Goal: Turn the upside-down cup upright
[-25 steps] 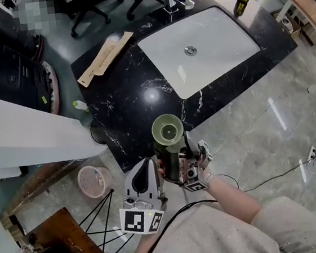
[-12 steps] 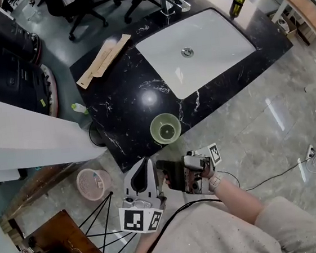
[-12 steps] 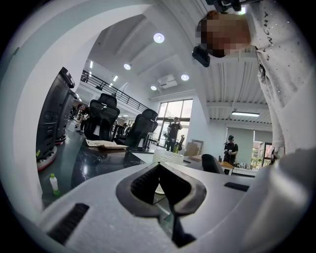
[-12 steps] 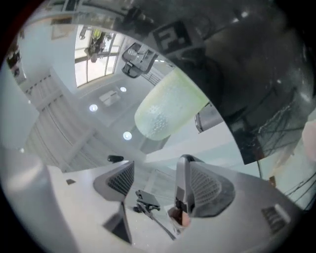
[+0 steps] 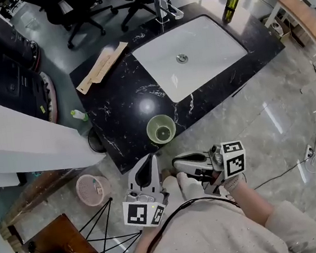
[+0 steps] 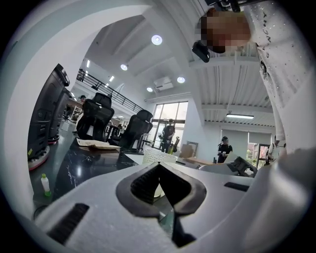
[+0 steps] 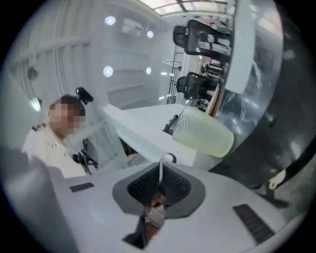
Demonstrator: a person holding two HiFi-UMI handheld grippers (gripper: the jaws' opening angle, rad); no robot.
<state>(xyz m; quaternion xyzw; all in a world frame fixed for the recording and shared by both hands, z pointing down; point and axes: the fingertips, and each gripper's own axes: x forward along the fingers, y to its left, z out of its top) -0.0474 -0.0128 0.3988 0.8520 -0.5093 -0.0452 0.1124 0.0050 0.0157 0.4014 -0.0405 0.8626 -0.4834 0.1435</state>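
While both grippers hang off the counter's front edge, the cup (image 5: 161, 129) stands alone, mouth up, on the black marble counter (image 5: 122, 101). It is pale green and sits close to the near edge, well short of the white sink (image 5: 189, 54).

Left gripper (image 5: 150, 159): pointing toward the counter, just below and left of the cup, not touching it. Jaws pressed together, nothing in them. In the left gripper view the cup's textured wall shows just beyond the tips.

Right gripper (image 5: 177, 162): lying crosswise, tips aimed at the left gripper, marker cube (image 5: 233, 157) facing up. Jaws closing, down to a hairline slit with nothing between the pads. In the right gripper view the cup lies off to the upper right, clear of the jaws.

Also on the counter:
- faucet (image 5: 164, 6) at the sink's far side
- dark bottle (image 5: 230, 4) at the far right corner
- flat brown cardboard piece (image 5: 101, 64) at the left end

Pink basket (image 5: 92, 188) on the floor, left of the person.
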